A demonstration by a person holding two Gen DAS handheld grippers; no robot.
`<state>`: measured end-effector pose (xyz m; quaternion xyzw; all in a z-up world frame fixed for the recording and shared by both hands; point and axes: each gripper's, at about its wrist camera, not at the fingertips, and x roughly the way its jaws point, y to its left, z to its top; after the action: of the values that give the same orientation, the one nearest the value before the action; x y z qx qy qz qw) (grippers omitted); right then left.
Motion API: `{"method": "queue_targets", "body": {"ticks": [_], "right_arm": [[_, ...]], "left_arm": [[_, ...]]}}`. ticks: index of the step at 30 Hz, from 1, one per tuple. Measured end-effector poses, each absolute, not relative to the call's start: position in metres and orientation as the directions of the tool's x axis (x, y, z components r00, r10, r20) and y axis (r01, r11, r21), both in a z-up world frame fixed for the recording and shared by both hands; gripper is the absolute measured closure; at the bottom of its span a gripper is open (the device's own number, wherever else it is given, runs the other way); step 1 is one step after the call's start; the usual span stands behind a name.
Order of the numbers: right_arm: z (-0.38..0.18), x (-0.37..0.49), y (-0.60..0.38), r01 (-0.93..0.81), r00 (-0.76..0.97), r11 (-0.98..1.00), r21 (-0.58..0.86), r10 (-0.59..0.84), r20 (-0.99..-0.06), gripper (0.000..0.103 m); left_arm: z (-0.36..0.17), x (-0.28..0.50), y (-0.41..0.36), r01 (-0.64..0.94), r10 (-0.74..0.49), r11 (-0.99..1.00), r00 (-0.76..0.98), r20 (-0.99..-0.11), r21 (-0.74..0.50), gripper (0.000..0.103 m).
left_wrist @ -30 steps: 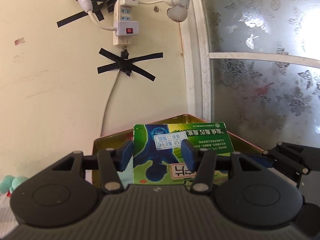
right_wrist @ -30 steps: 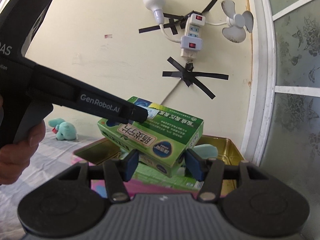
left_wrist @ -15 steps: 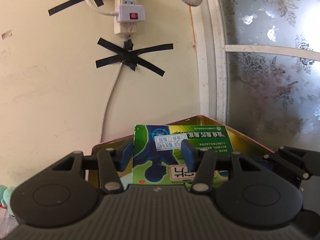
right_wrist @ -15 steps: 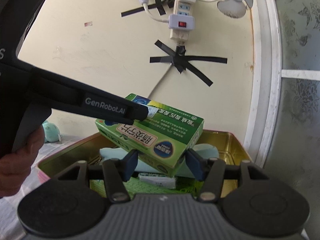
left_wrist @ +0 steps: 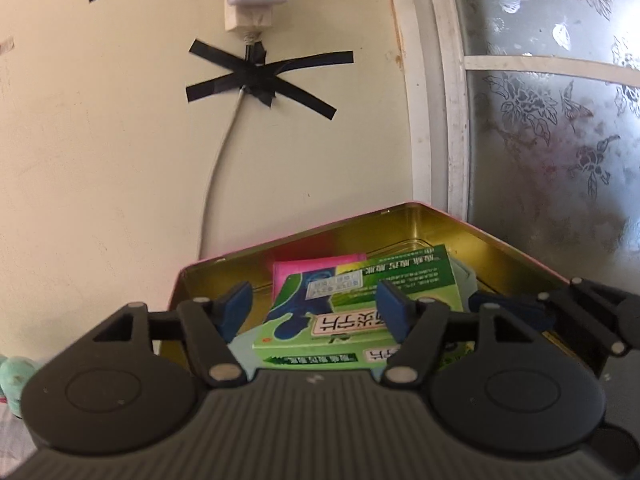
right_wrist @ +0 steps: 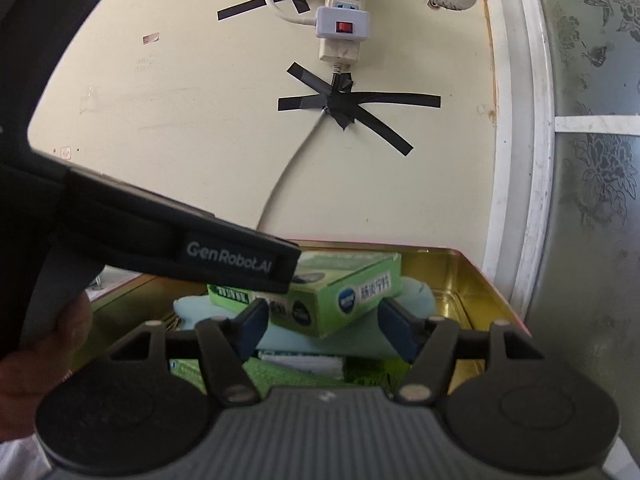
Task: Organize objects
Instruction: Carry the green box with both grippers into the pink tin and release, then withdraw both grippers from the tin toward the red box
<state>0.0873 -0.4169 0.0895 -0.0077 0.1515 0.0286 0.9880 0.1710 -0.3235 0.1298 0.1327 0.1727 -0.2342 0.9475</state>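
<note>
A green medicine box (left_wrist: pixel 360 300) lies tilted inside the gold tin (left_wrist: pixel 400 228), resting on a light blue soft item (right_wrist: pixel 360 336). My left gripper (left_wrist: pixel 314 310) hovers over the tin's near edge. Its jaws are opening and its blue pads stand on either side of the box without pressing it. My right gripper (right_wrist: pixel 325 326) is opening too. The green medicine box (right_wrist: pixel 344 292) sits between and beyond its pads, and a gap shows on the right side. The left gripper's black body (right_wrist: pixel 200 248) crosses the right wrist view, held by a hand (right_wrist: pixel 60 340).
The tin also holds a pink packet (left_wrist: pixel 312 276) and more green packs (right_wrist: pixel 280 372). Behind the tin is a cream wall with a taped power strip (right_wrist: pixel 340 24) and its cable. A frosted glass door (left_wrist: pixel 560 120) stands to the right. A teal plush toy (left_wrist: pixel 12 376) lies far left.
Both grippers moved forward over the tin and spread their jaws. The green box left their grip and now lies lower, in the tin.
</note>
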Motion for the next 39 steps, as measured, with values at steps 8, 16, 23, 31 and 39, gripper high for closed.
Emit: {"method": "queue_targets", "body": {"ticks": [8, 16, 23, 31, 39], "right_arm": [[0.091, 0.075, -0.414, -0.056, 0.959, 0.998, -0.004, 0.053, -0.279, 0.039], [0.095, 0.043, -0.414, -0.047, 0.964, 0.999, 0.025, 0.052, -0.261, 0.038], [0.093, 0.009, -0.418, 0.006, 0.966, 0.992, 0.125, 0.027, -0.258, 0.038], [0.087, -0.018, -0.405, 0.029, 0.954, 0.985, 0.169, 0.023, -0.298, 0.037], [0.085, -0.031, -0.374, -0.008, 0.934, 0.986, 0.167, 0.067, -0.351, 0.038]], "left_arm": [[0.138, 0.158, -0.315, 0.473, -0.384, 0.867, 0.835, -0.394, 0.156, 0.030], [0.146, 0.126, -0.290, 0.455, -0.372, 0.877, 0.844, -0.386, 0.151, 0.030], [0.137, 0.094, -0.269, 0.457, -0.370, 0.879, 0.834, -0.409, 0.138, 0.030], [0.123, 0.070, -0.241, 0.446, -0.364, 0.890, 0.821, -0.441, 0.097, 0.030], [0.111, 0.058, -0.201, 0.406, -0.333, 0.911, 0.822, -0.461, 0.066, 0.030]]}}
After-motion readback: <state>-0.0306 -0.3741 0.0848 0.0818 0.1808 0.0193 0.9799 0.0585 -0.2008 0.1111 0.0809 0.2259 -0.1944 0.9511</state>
